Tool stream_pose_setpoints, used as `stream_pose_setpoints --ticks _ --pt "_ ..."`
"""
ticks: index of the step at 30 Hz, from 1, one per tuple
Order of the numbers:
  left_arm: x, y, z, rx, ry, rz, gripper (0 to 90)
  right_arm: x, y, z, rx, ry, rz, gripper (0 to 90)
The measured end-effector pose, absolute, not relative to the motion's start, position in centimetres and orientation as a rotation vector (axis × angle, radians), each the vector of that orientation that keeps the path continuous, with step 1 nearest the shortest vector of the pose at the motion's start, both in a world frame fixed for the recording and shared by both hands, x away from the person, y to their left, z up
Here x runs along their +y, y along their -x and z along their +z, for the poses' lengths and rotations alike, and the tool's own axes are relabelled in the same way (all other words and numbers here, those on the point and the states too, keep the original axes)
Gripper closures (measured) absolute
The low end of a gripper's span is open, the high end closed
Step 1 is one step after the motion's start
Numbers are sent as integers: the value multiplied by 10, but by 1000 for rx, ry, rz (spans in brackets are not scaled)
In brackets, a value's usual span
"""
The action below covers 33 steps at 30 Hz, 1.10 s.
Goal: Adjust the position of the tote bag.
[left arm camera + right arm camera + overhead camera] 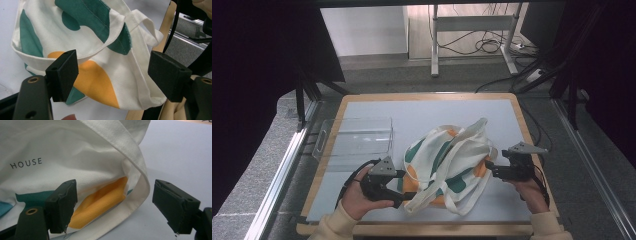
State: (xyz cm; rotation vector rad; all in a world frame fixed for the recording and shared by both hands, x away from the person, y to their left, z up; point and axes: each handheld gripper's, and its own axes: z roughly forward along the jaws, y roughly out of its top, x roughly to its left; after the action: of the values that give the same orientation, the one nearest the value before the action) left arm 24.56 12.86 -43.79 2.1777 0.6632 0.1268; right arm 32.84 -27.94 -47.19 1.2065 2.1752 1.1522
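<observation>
A cream tote bag [447,165] with green and orange shapes lies crumpled in the middle of the pale mat [422,112]. My left gripper [408,187] is at the bag's left side, open, and the bag's orange patch [97,82] sits between its jaws with a gap on both sides. My right gripper [487,167] is at the bag's right edge, open too. In the right gripper view the bag's hem [132,195] and an orange fold lie between the jaws, untouched. The word HOUSE [26,163] is printed on the cloth.
A clear plastic tray [354,137] stands on the left of the mat, just behind my left hand. The mat lies on a wooden board [327,135] whose edges run close on both sides. Cables and a desk frame [472,30] are on the floor beyond.
</observation>
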Motion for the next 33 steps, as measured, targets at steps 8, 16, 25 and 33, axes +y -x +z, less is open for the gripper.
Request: stream_pose_setpoints --ticks 8,16,25,33 --pt "117 -238 -435 633 -2184 124 248 -280 -328 -471 2168 -1210 1157 201" --pt "99 -232 -444 604 -2228 97 249 -281 -329 -471 2165 -1223 1141 202" --pt "86 -234 -462 609 -2308 86 283 -281 -329 -473 2171 -1226 1122 200" --pt "87 -239 -469 649 -2330 101 466 -281 -330 -475 2172 -1234 1102 200"
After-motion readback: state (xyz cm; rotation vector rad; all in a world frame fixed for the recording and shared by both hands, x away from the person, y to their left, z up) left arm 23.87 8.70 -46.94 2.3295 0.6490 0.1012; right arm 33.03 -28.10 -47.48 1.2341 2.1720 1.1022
